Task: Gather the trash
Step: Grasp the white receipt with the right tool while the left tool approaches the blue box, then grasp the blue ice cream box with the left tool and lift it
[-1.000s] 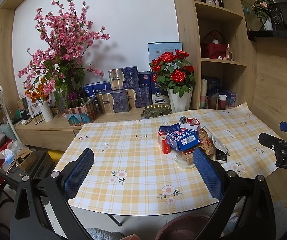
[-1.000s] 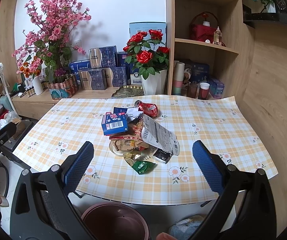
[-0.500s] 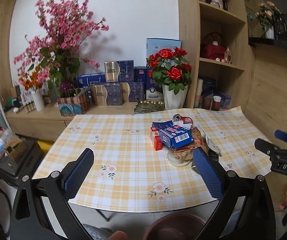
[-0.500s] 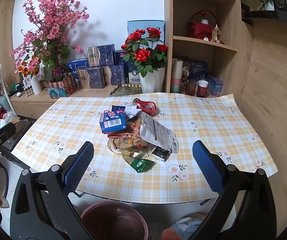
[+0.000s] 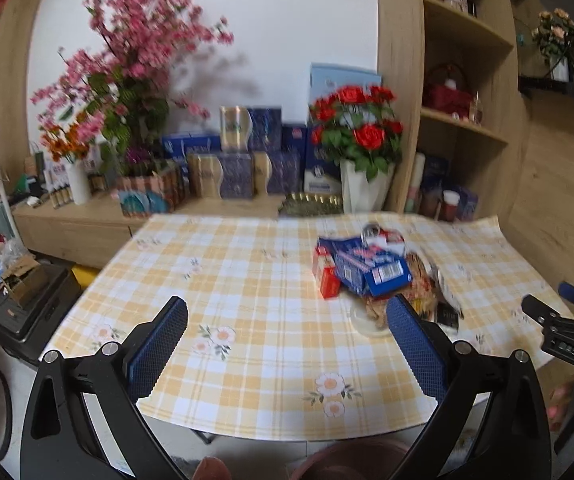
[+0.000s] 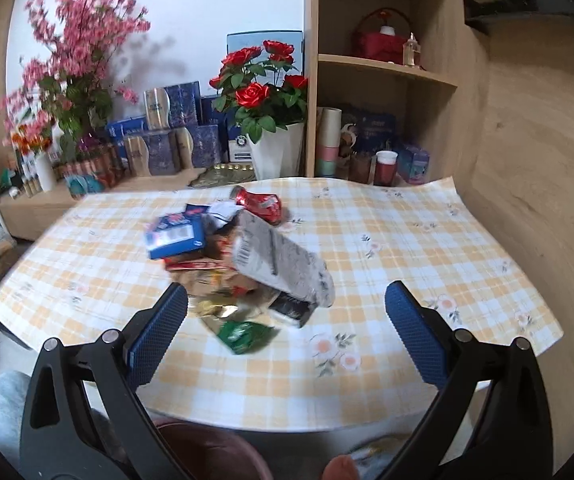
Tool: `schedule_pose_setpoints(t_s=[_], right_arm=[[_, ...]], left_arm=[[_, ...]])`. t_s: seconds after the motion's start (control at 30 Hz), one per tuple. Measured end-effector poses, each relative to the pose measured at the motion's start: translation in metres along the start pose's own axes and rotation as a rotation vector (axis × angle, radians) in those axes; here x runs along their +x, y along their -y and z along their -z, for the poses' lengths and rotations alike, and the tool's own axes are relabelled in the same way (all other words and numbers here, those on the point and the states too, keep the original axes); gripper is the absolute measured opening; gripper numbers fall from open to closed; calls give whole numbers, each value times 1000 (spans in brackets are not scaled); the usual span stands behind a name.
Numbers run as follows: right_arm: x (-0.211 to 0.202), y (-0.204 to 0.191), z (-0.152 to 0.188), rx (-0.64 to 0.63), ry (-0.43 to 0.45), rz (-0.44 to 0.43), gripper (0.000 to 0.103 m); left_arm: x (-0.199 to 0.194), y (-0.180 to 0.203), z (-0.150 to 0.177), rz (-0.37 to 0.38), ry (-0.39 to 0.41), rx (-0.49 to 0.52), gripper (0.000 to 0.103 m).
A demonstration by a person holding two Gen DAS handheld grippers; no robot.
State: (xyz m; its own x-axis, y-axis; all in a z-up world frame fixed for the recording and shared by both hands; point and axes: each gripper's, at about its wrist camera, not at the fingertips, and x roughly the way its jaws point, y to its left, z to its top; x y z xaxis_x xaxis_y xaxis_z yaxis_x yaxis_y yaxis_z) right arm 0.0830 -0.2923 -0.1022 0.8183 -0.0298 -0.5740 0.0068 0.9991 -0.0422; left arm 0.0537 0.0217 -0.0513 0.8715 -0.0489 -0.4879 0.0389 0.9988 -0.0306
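We see the left gripper (image 5: 287,334) and the right gripper (image 6: 286,332) above the near edge of the checked surface (image 6: 407,248), each with its fingers spread wide and holding nothing. The trash pile (image 6: 239,264) lies mid-surface: a blue carton (image 6: 175,236), a crushed red can (image 6: 259,204), a grey printed bag (image 6: 279,264) and a green wrapper (image 6: 243,334). A brown bin (image 6: 207,456) sits below the near edge.

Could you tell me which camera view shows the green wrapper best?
The right wrist view: the green wrapper lies unobstructed at the pile's near edge. In the left wrist view I cannot find it; the pile and a gripper finger likely hide it.
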Motion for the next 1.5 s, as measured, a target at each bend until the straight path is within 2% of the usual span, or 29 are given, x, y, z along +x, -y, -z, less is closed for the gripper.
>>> schedule_pose_setpoints(t_s=[0.07,0.13,0.23,0.5,0.6,0.63,0.67,0.7,0.77,0.8,0.83,0.93,1.03,1.2,1.3,1.5], right_arm=[[21,-7,1,-84,-44,51,97],[42,-14,4,-173,-27,125,97],[76,-16,6,-227,-33,131,97],[173,-23,7,-357,-118,166,97],[186,-26,2,-389,-106,186,96],[190,-28,0,-418,-99,190,93],[193,-32,-1,-441,-97,189,81],[195,-34,-2,-462,-100,187,75],[198,-35,-4,-474,-109,173,50],[197,-33,-6,-464,-115,157,43],[195,-30,-9,-443,-118,144,30],[181,-22,-17,-378,-103,87,30],[162,-4,-25,-263,-81,28,29],[142,44,-37,42,-78,-75,29],[137,62,-38,155,-76,-111,29],[125,74,-31,235,-61,-114,28]], left_arm=[[10,0,2,-13,-16,0,97],[22,-1,4,-21,-34,-8,97],[38,-5,6,10,-69,-28,97],[76,-21,12,22,-125,-108,97],[91,-25,13,59,-160,-151,97],[95,-26,15,72,-170,-165,97],[101,-28,15,90,-183,-180,97],[105,-28,16,104,-193,-191,97],[111,-28,18,121,-206,-208,97],[115,-28,17,135,-215,-224,97],[118,-29,17,144,-220,-234,97],[127,-29,16,180,-233,-271,97],[132,-25,14,215,-244,-292,97],[141,-14,14,259,-272,-319,97],[149,-12,15,280,-297,-352,97],[172,-16,20,329,-363,-463,91]])
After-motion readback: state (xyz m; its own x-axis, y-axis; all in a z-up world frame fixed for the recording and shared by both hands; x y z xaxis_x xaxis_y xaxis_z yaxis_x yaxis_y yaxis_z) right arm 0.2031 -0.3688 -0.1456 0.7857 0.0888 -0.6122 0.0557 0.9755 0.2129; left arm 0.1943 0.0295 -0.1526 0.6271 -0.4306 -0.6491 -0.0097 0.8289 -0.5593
